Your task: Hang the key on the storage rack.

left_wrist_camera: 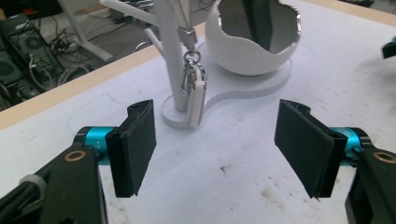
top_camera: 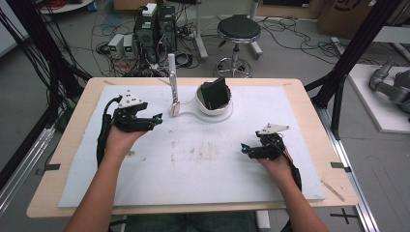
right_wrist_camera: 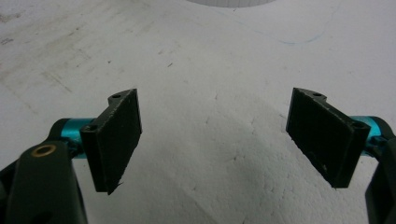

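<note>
**Nearby, a key fob hung within reach of spread jaws**

Plainly, the left gripper (top_camera: pixel 155 119) pointed at the white stand (left_wrist_camera: pixel 173 60) on the white foam mat (top_camera: pixel 203 159) covering the worktop (top_camera: pixel 72 130). Its jaws stood spread wide with nothing between them. A white key fob (left_wrist_camera: pixel 197 100) dangled from the stand's hook by a metal clip, its lower end near the stand's round base, just ahead of the gap between the jaws. Hung that way it stayed upright and offered both flat sides to a pinch, which likely explained the level approach. Beside the stand, the egg-shaped white bowl (top_camera: pixel 214 107) on the same base held a dark, flat object. The right gripper (top_camera: pixel 245 149) rested low over the mat, well apart from the stand, its jaws also spread and empty, apparently waiting.
</note>
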`<action>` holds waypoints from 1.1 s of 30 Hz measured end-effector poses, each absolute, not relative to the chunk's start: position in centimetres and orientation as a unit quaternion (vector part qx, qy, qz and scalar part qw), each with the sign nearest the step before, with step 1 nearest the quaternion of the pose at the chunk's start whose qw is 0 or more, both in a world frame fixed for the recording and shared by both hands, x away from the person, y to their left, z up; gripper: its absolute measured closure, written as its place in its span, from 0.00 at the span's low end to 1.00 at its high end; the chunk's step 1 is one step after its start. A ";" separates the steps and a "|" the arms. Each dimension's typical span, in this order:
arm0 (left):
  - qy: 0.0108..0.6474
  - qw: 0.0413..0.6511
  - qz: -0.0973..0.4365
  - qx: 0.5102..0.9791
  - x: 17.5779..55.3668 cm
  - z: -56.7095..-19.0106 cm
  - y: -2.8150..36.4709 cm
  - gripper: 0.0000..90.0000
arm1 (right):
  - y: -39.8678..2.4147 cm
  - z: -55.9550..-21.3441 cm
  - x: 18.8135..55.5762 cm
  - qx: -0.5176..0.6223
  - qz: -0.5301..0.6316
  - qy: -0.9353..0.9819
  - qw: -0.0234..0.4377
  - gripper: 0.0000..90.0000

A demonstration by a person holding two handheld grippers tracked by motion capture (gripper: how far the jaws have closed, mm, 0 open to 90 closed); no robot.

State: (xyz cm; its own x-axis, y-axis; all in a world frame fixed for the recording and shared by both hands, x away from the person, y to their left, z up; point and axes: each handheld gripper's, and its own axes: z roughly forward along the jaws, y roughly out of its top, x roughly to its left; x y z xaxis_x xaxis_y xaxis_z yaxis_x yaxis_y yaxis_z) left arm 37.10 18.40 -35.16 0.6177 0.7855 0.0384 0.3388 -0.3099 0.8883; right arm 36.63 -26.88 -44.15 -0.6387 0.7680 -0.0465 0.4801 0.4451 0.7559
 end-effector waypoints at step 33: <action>0.376 0.461 0.225 0.772 33.6 -40.8 21.3 0.23 | -27.0 -44.3 36.9 0.378 0.372 0.826 0.193 0.20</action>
